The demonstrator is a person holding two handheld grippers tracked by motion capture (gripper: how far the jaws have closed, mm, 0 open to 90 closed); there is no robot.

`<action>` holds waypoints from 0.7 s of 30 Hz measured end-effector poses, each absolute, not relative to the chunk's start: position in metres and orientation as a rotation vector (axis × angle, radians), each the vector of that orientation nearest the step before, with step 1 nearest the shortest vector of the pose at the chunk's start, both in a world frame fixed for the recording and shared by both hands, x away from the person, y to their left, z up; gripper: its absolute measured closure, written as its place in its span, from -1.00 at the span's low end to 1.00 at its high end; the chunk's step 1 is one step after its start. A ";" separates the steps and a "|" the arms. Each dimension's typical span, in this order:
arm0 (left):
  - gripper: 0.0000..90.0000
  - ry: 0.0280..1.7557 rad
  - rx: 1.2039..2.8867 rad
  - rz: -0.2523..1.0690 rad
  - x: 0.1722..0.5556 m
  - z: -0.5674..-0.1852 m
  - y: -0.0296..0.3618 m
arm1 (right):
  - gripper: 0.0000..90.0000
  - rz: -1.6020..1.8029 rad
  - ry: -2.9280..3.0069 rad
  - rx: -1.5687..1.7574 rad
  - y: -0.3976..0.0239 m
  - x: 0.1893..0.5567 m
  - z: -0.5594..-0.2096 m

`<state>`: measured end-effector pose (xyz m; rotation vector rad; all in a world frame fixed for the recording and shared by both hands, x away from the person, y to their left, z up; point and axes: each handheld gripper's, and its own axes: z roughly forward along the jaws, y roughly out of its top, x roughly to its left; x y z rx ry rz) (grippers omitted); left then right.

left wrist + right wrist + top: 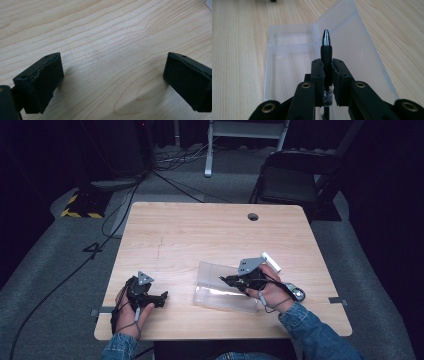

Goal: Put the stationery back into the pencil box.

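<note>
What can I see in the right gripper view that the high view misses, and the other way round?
Right gripper view: the pen has a silver tip and sits clamped between the right gripper's jaws, aimed at the open clear plastic case. High view: the left gripper resting apart with empty jaws, plus a folding chair beyond. Both share the wooden table and case.

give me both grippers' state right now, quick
left gripper: open, nothing between its jaws, over the bare table
right gripper: closed on a black pen, above the open clear case

Bare tabletop (200, 227) beyond the open clear case (220, 292), raised lid (352, 45) alongside.
</note>
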<state>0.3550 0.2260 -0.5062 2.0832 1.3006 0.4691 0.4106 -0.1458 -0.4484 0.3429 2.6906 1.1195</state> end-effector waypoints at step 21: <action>-0.93 1.300 2.083 0.469 0.355 -0.506 0.226 | 0.78 1.062 2.730 0.301 -0.140 0.410 -0.460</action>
